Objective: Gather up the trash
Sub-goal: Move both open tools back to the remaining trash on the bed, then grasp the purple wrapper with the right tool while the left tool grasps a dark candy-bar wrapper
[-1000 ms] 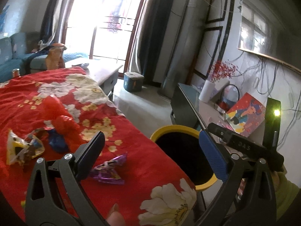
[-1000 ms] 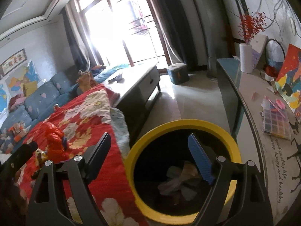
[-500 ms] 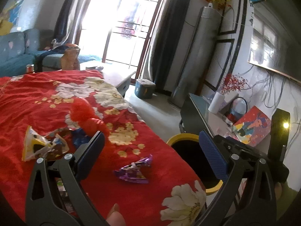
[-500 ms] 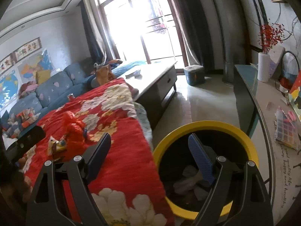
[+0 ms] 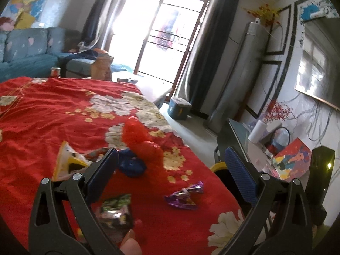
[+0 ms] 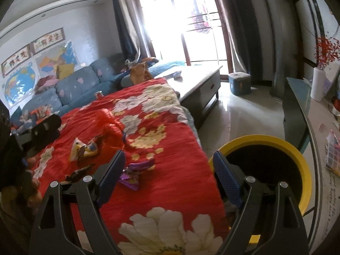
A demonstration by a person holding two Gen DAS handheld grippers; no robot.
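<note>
Trash lies on a red flowered cloth (image 5: 42, 114). A purple wrapper (image 5: 183, 197) lies near the cloth's right edge and also shows in the right wrist view (image 6: 136, 173). A green-black wrapper (image 5: 115, 210), a yellow-white packet (image 5: 65, 161), a blue wrapper (image 5: 131, 165) and a red crumpled bag (image 5: 140, 140) lie around it. My left gripper (image 5: 170, 165) is open and empty above the wrappers. My right gripper (image 6: 167, 170) is open and empty, between the purple wrapper and the yellow-rimmed black bin (image 6: 282, 148). The bin's rim shows in the left wrist view (image 5: 216, 166).
A dark side table (image 6: 297, 106) with a white vase (image 6: 318, 85), a bead box and pictures stands right of the bin. A low cabinet (image 6: 201, 85) and a blue sofa (image 6: 74, 87) lie beyond the cloth. A blue box (image 6: 239, 82) sits on the floor.
Both grippers have swung left, away from the bin and over the cloth. More wrappers have come into view. Both stay open and empty.
</note>
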